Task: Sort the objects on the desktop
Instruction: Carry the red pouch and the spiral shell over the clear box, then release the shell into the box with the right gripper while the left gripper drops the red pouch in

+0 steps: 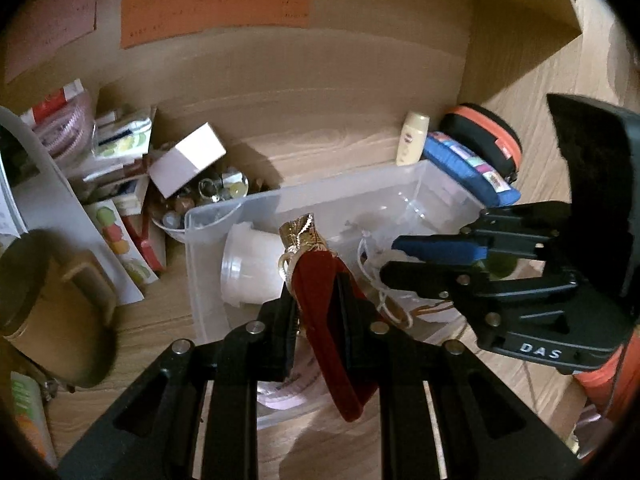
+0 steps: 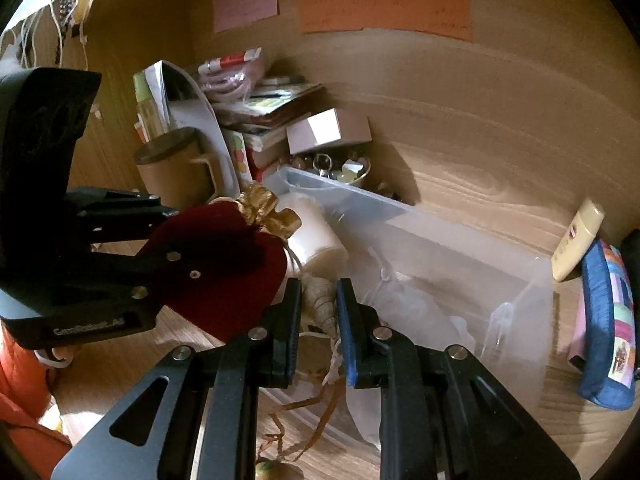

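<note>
A light wood-grain table [image 2: 480, 184] carries everything, closed at the back by a board of the same wood; a clear plastic bin [image 1: 224, 240] stands near its middle; toward the back left corner sit a tan lidded mug [image 2: 172, 172], a leaning stack of books and papers [image 2: 260, 120], a small white box [image 2: 328, 128] propped on a glass bowl of beads and trinkets [image 1: 208, 196]; at the back right a cream lotion bottle [image 1: 412, 136] stands by the board, just beside a blue patchwork pouch [image 1: 468, 168] and a black case with an orange zip [image 1: 488, 132].
</note>
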`<action>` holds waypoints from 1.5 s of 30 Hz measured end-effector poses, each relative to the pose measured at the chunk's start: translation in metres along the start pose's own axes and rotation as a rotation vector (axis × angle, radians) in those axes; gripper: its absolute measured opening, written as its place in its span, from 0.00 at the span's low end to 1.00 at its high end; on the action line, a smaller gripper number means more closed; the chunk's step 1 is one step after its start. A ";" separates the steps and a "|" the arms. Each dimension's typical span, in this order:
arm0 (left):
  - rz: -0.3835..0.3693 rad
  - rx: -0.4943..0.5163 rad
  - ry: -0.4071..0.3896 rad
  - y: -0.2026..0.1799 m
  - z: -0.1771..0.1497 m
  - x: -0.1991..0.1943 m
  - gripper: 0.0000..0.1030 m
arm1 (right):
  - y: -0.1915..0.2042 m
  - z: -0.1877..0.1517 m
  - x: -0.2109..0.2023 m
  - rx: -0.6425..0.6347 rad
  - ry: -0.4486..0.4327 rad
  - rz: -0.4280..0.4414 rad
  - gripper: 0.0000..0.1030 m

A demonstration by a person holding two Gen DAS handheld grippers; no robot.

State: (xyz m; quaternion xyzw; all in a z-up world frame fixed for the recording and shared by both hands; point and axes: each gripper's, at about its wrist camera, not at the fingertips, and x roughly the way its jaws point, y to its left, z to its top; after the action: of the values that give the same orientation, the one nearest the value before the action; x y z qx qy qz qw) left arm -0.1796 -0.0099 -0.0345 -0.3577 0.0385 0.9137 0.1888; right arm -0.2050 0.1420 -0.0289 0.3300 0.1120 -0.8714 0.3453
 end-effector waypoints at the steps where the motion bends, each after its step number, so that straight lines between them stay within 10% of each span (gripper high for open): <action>1: 0.003 -0.001 0.004 0.000 -0.001 0.002 0.16 | 0.001 -0.001 0.000 -0.007 -0.001 -0.004 0.16; 13: 0.071 0.004 0.044 0.004 -0.010 0.019 0.17 | 0.014 -0.004 0.009 -0.102 -0.017 -0.096 0.16; 22: 0.125 0.010 0.010 0.004 -0.013 0.017 0.51 | 0.017 -0.004 0.012 -0.114 -0.035 -0.112 0.18; 40: 0.136 0.001 -0.031 0.005 -0.013 0.006 0.66 | 0.008 -0.008 -0.001 -0.077 -0.104 -0.157 0.59; 45: 0.157 -0.011 -0.067 0.008 -0.011 -0.004 0.84 | 0.009 -0.008 -0.015 -0.086 -0.177 -0.182 0.80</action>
State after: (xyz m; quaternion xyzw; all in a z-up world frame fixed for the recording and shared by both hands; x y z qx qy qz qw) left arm -0.1724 -0.0208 -0.0406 -0.3239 0.0553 0.9373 0.1159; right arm -0.1863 0.1470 -0.0250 0.2252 0.1478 -0.9192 0.2873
